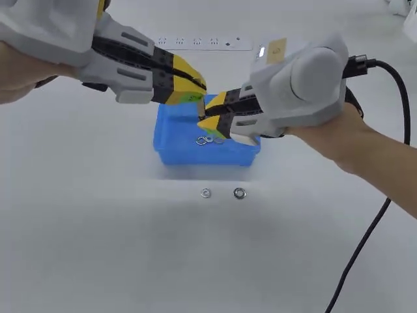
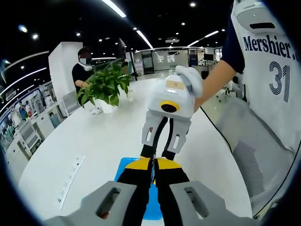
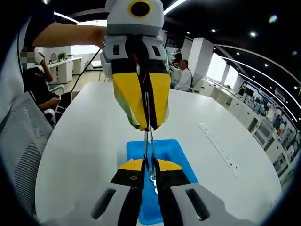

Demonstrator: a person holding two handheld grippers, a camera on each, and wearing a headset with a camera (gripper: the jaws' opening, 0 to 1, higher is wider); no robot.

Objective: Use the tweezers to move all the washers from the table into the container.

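Because the loose washers [image 1: 206, 193] lie flat on the tabletop [image 1: 98, 248], side by side but apart and short of both tools' tips on the person's side, they will likely be awkward to lift. They look to be thin, hard metal rings, very light and slippery, with no edge standing proud. The surest hold is probably across the band, with one tweezer point through the hole and the other outside the rim, squeezed gently so the ring does not flick away.

Directly beneath the tools' tips sits the blue container [image 1: 171, 140], with the gathered washers [image 1: 207, 140] clustered on its floor.

Above it the right tool [image 1: 203, 117] and left tool [image 1: 199, 88] meet tip to tip. In the right gripper view the tweezers [image 3: 147, 141] run as a thin, springy strip from the left tool [image 3: 148, 126], whose yellow jaws are pressed together on the upper end, down into the right tool [image 3: 149, 168], whose jaws are drawn in around the legs. Their points hang over the container.

Beyond both tools a white power strip [image 1: 202, 44] lies on the tabletop.
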